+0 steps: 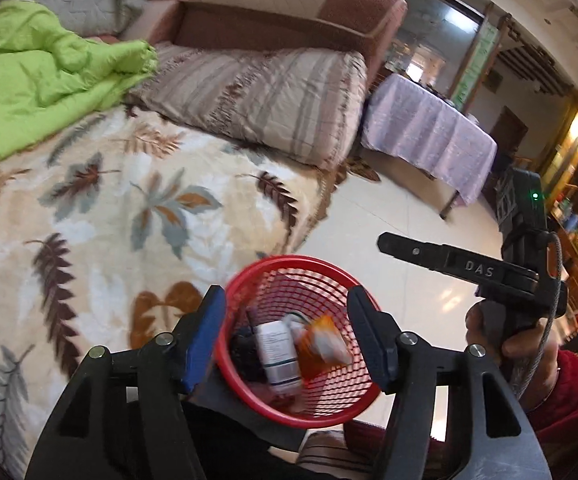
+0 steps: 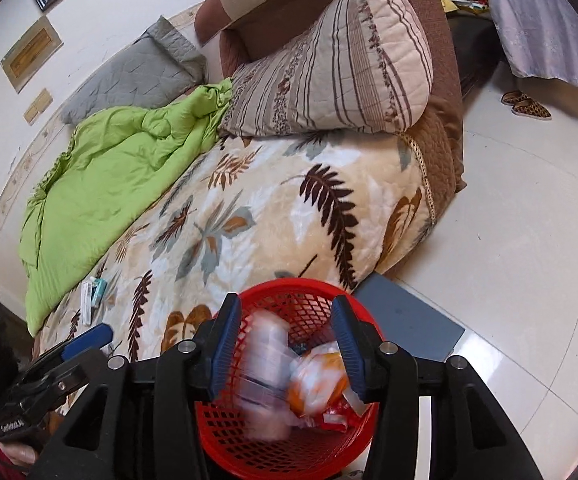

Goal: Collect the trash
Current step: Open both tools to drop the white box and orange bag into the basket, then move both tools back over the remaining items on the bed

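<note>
A red mesh basket (image 1: 329, 404) (image 2: 289, 452) stands on the floor against the bed's edge. It holds a white labelled box (image 1: 279, 354), an orange-and-white wrapper (image 1: 323, 344) (image 2: 321, 384) and something dark. My left gripper (image 1: 289, 340) hangs over it, jaws apart, with nothing pressed between the pads. My right gripper (image 2: 287, 350) is also above the basket with its jaws apart. A blurred white item (image 2: 265, 372) shows below them, inside the basket. A small white-and-teal box (image 2: 95, 292) lies on the bed near the green quilt.
The bed has a leaf-print blanket (image 2: 273, 216), a green quilt (image 2: 101, 184) and a striped pillow (image 2: 329, 72). A grey board (image 2: 409, 320) lies on the white tile floor beside the basket. A table with a lilac cloth (image 1: 429, 128) and slippers (image 2: 525, 106) stand further off.
</note>
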